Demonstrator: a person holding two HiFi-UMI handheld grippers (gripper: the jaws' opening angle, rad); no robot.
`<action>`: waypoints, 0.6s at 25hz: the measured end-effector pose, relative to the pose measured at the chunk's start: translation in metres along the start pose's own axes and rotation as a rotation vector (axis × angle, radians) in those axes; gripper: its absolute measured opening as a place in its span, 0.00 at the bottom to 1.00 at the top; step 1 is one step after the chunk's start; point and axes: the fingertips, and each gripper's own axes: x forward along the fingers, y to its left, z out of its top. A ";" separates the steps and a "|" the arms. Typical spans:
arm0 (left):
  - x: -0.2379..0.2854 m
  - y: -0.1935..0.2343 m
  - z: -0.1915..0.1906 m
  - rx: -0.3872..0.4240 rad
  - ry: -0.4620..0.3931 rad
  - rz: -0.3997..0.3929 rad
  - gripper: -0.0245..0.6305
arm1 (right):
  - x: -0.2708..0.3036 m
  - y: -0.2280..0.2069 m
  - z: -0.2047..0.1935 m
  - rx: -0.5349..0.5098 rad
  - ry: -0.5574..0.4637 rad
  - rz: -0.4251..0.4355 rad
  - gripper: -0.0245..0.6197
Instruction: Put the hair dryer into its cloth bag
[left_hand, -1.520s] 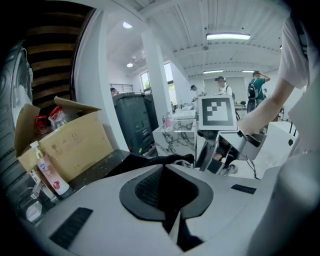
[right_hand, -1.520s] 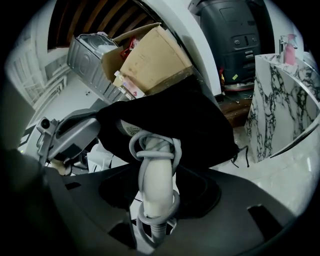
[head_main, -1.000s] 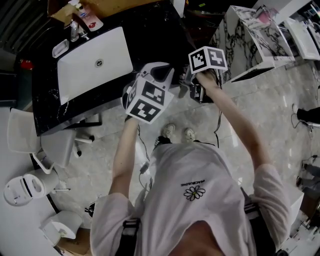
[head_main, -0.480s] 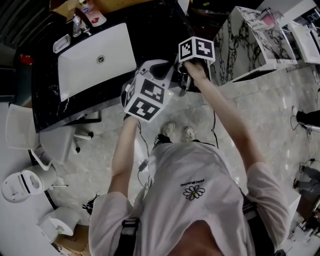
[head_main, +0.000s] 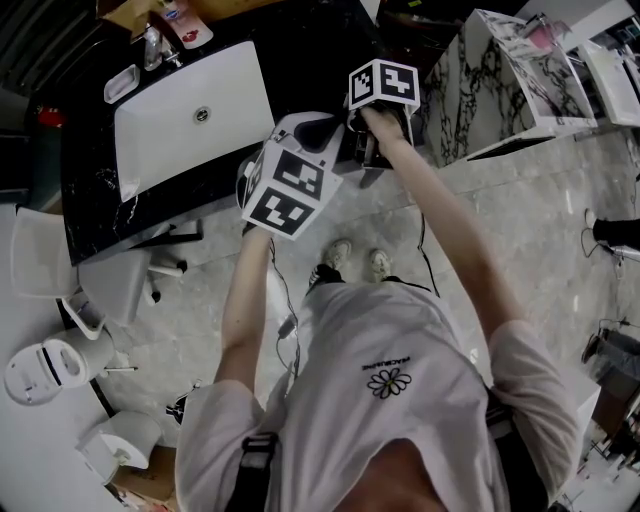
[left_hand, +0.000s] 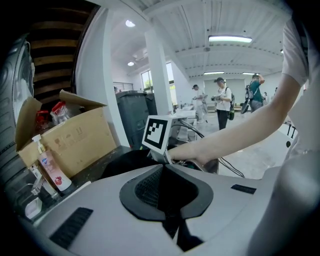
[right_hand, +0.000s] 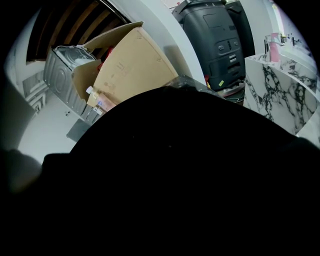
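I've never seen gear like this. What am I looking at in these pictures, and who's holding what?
No robot here: a person holds a two-jaw gripper in each hand. One picture looks down from the person's head; the other two ride on the grippers. The left gripper is shut, with dark cloth just beyond it on a black counter beside a white sink. The view from the right gripper is filled by something dark, so its jaws can't be read.

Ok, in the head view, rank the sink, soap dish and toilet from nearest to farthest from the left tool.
1. Sink, just left of the left tool.
2. Soap dish, by the sink's upper-left corner.
3. Toilet, far lower left.
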 end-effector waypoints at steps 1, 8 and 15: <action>0.000 0.000 -0.001 -0.004 -0.002 -0.003 0.07 | 0.000 0.000 0.000 -0.001 0.001 0.001 0.35; 0.001 0.001 0.000 -0.024 -0.025 -0.008 0.07 | -0.001 0.001 -0.002 -0.025 0.006 -0.023 0.35; -0.002 0.003 0.000 -0.041 -0.046 -0.001 0.07 | -0.045 0.007 0.020 -0.079 -0.276 -0.007 0.42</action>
